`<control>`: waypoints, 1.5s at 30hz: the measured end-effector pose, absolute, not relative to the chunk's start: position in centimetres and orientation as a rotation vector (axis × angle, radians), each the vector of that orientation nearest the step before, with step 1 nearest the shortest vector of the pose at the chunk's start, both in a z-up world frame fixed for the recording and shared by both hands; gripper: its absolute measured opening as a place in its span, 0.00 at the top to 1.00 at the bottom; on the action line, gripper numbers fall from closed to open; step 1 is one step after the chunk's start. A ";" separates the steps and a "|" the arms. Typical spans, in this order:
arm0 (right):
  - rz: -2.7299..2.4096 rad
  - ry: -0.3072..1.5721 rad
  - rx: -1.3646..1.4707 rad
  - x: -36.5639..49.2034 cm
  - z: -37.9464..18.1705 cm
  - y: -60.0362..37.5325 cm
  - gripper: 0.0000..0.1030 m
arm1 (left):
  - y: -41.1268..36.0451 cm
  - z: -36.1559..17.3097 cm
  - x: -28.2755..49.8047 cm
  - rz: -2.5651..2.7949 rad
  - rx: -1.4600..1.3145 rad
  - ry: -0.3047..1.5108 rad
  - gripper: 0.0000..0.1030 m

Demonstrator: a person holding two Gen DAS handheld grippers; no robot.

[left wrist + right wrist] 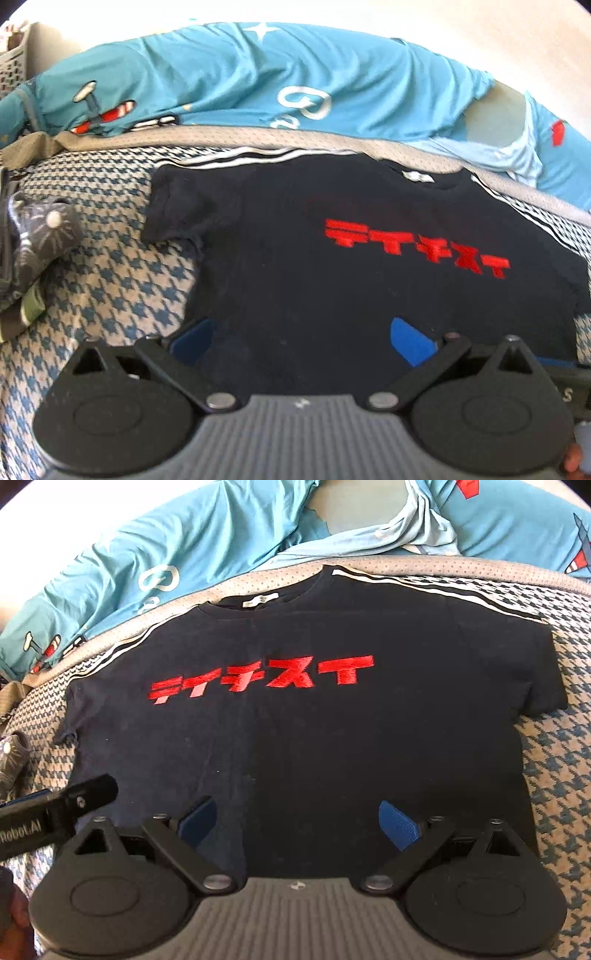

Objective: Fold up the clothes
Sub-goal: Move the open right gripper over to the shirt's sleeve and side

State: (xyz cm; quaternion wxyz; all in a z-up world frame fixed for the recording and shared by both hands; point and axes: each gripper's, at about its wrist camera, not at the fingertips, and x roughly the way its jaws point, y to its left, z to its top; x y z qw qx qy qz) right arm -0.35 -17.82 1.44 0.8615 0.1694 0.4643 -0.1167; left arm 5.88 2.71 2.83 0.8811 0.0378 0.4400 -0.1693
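1. On the bed [554,775], with its blue and cream check cover, a black T-shirt [295,738] lies flat, front side up.
2. Red letters [258,677] run across the chest of the T-shirt, and its neck [258,603] points away from both grippers.
3. Beyond the neck of the T-shirt lies a blue cloth [240,74] with plane pictures, all crumpled.
4. Just above the bottom hem of the T-shirt hangs the left gripper [301,339], its jaws wide and holding nothing.
5. Beside it, also over the bottom part of the T-shirt, hangs the right gripper [297,821], its jaws wide and empty too.
6. I think the T-shirt is light, soft and floppy, so it will droop and bunch up when lifted.
7. I think the best places to pinch are a sleeve [517,672] edge and the hem corner on the same side, so one side folds over neatly.
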 end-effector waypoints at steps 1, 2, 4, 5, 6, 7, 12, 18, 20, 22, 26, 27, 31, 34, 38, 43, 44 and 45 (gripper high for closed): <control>-0.243 0.973 0.359 -0.3 1.4 -17.8 0.08 | 2.9 2.9 6.0 -0.340 0.076 0.911 0.00; -0.239 0.969 0.364 -0.3 1.5 -17.7 0.08 | 3.1 3.0 6.2 -0.327 0.074 0.905 0.00; -0.233 0.962 0.374 -0.2 1.6 -17.6 0.08 | 3.4 3.1 6.4 -0.309 0.066 0.899 0.00; -0.229 0.959 0.379 -0.1 1.6 -17.5 0.08 | 3.5 3.1 6.5 -0.301 0.063 0.898 0.00; -0.226 0.955 0.384 -0.1 1.7 -17.4 0.08 | 3.6 3.1 6.6 -0.293 0.061 0.898 0.00; -0.226 0.947 0.380 -0.1 1.8 -17.3 0.08 | 3.7 3.1 6.6 -0.284 0.060 0.898 0.00; -0.223 0.906 0.354 0.1 2.5 -16.6 0.08 | 3.8 3.0 6.6 -0.265 0.067 0.892 0.00; -0.225 0.864 0.306 0.3 3.3 -15.8 0.08 | 3.9 2.9 6.5 -0.252 0.083 0.876 0.00; -0.226 0.852 0.299 0.4 3.5 -15.6 0.08 | 3.9 3.0 6.4 -0.248 0.088 0.870 0.00; -0.226 0.838 0.294 0.5 3.7 -15.5 0.08 | 4.0 3.0 6.4 -0.244 0.089 0.862 0.00; -0.242 0.809 0.265 0.7 4.1 -15.1 0.08 | 4.1 3.1 6.3 -0.236 0.097 0.844 0.00; -0.247 0.800 0.254 0.7 4.2 -15.0 0.08 | 4.1 3.2 6.2 -0.235 0.100 0.840 0.00; -0.274 0.745 0.208 0.8 4.7 -14.6 0.08 | 3.9 3.3 5.9 -0.236 0.121 0.819 0.00; -0.313 0.710 0.171 0.9 5.1 -14.7 0.09 | 3.7 3.4 5.7 -0.241 0.135 0.801 0.00; -0.396 0.664 0.117 0.9 5.7 -15.3 0.14 | 3.3 3.4 5.3 -0.255 0.154 0.789 0.00; -0.476 0.627 0.085 0.8 6.2 -16.4 0.21 | 2.8 3.5 4.8 -0.266 0.169 0.773 0.00; -0.486 0.622 0.086 0.7 6.3 -16.7 0.22 | 2.7 3.5 4.8 -0.268 0.175 0.768 0.00; -0.490 0.621 0.084 0.7 6.3 -16.8 0.24 | 2.6 3.5 4.7 -0.272 0.180 0.765 0.00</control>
